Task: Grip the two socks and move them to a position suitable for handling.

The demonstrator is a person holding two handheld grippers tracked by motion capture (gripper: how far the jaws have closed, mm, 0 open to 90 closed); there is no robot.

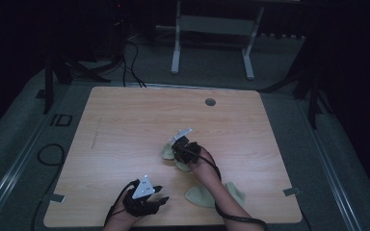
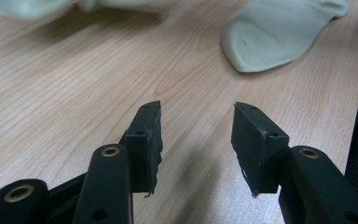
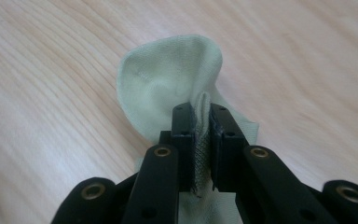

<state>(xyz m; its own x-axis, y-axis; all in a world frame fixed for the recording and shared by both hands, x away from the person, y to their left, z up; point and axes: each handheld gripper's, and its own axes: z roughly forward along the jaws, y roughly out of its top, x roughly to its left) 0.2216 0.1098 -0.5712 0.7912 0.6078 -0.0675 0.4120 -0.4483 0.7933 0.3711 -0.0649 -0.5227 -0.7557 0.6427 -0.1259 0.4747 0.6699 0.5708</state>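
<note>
Right gripper view had my right gripper [image 3: 204, 121] pinched tight on a fold of the pale green sock [image 3: 168, 79], mid-table [image 1: 125, 125]. High view put my left gripper [image 1: 161, 200] near the front edge, jaws half apart, holding nothing. Second sock [image 2: 279, 35] lay flat just ahead of it.

"ID" marking [image 1: 60, 120] on floor beside table [image 1: 125, 120]
</note>
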